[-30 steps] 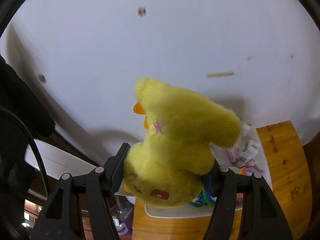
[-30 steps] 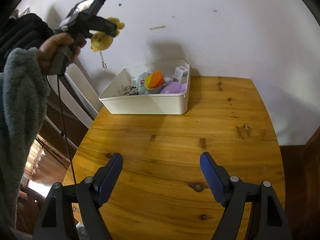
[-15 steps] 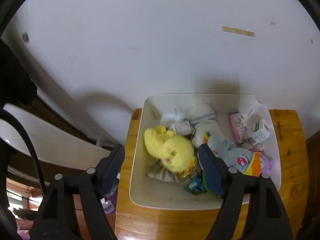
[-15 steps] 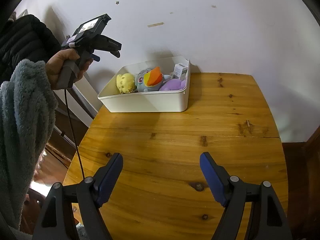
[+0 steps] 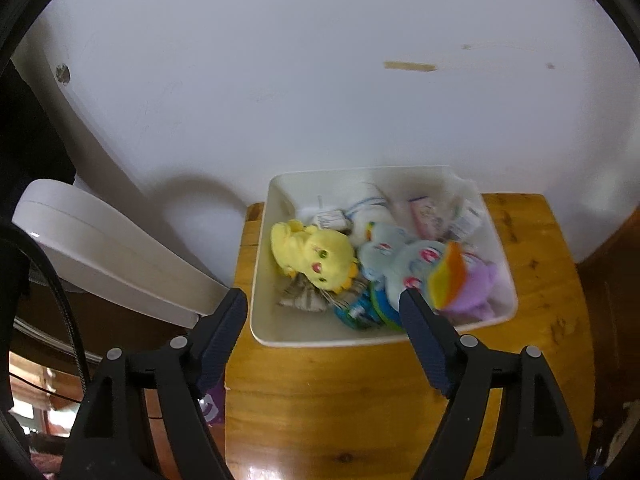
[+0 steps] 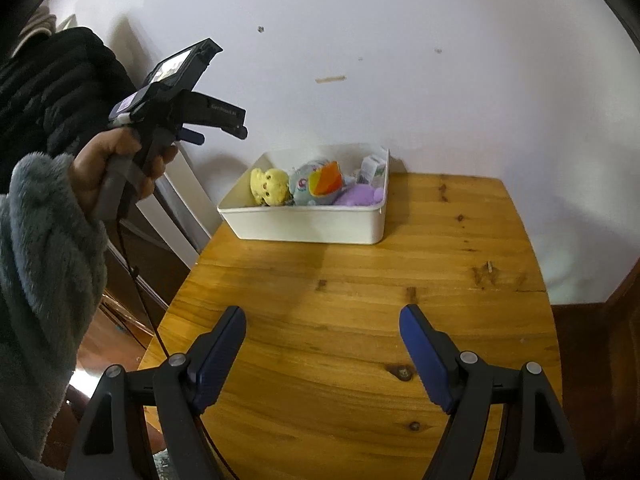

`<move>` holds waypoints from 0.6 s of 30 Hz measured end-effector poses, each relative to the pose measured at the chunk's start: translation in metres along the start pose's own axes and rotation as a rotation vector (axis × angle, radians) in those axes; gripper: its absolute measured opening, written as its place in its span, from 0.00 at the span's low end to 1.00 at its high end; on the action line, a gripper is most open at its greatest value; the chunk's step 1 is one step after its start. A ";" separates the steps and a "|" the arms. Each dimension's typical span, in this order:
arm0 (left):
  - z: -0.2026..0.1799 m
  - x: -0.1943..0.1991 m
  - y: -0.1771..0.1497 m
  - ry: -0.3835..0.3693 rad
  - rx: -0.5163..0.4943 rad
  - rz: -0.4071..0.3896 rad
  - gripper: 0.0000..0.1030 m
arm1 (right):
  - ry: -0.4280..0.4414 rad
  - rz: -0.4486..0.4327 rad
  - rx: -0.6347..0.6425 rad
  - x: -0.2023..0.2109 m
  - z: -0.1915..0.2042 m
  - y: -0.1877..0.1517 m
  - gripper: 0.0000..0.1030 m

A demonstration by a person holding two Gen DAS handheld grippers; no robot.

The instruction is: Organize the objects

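A yellow plush duck (image 5: 316, 254) lies in the left part of the white bin (image 5: 320, 338), face up, next to a blue plush with a rainbow mane (image 5: 404, 264) and a purple plush (image 5: 472, 288). My left gripper (image 5: 322, 300) hovers above the bin's near rim, jaws open, nothing between them. From the right wrist view the left gripper (image 6: 222, 134) hangs in the air left of the bin (image 6: 304, 230), with the duck (image 6: 270, 186) inside. My right gripper (image 6: 322, 314) is open and empty over the wooden table (image 6: 360, 280).
The bin stands at the table's far left corner against a white wall and also holds small cartons (image 5: 464, 220) and other bits. A white slanted panel (image 5: 100, 248) stands left of the table. A hand (image 6: 112, 168) in a grey fleecy sleeve (image 6: 44, 248) holds the left gripper.
The left gripper, shut on the yellow duck a second ago, opened and let it fall into the bin, then drew back a little. The right gripper rose slightly.
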State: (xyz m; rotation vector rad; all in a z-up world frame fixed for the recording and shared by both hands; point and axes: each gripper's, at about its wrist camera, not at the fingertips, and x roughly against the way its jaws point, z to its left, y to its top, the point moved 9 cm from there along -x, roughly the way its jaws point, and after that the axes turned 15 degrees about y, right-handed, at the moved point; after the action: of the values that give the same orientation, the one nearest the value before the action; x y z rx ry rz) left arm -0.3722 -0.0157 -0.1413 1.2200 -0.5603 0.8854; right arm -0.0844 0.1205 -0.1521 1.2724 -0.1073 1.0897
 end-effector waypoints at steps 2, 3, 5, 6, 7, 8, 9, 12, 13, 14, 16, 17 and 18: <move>0.000 0.018 -0.006 -0.022 0.000 -0.016 0.79 | -0.007 -0.005 0.000 0.005 0.003 0.001 0.78; -0.001 0.029 -0.010 -0.036 0.003 -0.027 0.79 | -0.007 -0.008 -0.001 0.008 0.004 0.001 0.78; -0.001 0.045 -0.015 -0.045 0.006 -0.042 0.79 | -0.010 -0.010 -0.008 0.013 0.005 0.001 0.78; 0.001 0.054 -0.018 -0.033 0.008 -0.052 0.79 | -0.013 -0.010 -0.012 0.015 0.005 0.002 0.78; 0.003 0.064 -0.023 -0.002 0.009 -0.064 0.79 | -0.016 -0.010 -0.015 0.018 0.005 0.002 0.78; 0.004 0.075 -0.027 0.012 0.009 -0.080 0.79 | -0.021 -0.014 -0.016 0.021 0.005 0.003 0.78; 0.003 0.083 -0.031 0.010 0.009 -0.093 0.79 | -0.027 -0.017 -0.018 0.024 0.006 0.005 0.78; 0.003 0.116 -0.046 0.000 0.022 -0.143 0.79 | -0.047 -0.024 -0.012 0.037 0.008 0.008 0.78; 0.001 0.127 -0.051 -0.023 0.027 -0.156 0.79 | -0.053 -0.024 -0.012 0.041 0.009 0.010 0.78; 0.000 0.137 -0.056 -0.046 0.032 -0.165 0.79 | -0.056 -0.024 -0.013 0.045 0.010 0.010 0.78; 0.002 0.154 -0.069 -0.064 0.067 -0.168 0.79 | -0.058 -0.023 -0.014 0.052 0.013 0.012 0.78; 0.003 0.161 -0.075 -0.066 0.085 -0.166 0.79 | -0.061 -0.019 -0.016 0.056 0.014 0.012 0.78; 0.004 0.165 -0.080 -0.071 0.099 -0.166 0.79 | -0.063 -0.015 -0.019 0.059 0.014 0.013 0.78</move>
State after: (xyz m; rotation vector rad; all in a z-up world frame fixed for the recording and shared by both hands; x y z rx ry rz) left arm -0.2138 0.0194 -0.0558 1.3717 -0.4689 0.7383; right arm -0.0556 0.1427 -0.1023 1.2893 -0.1550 1.0344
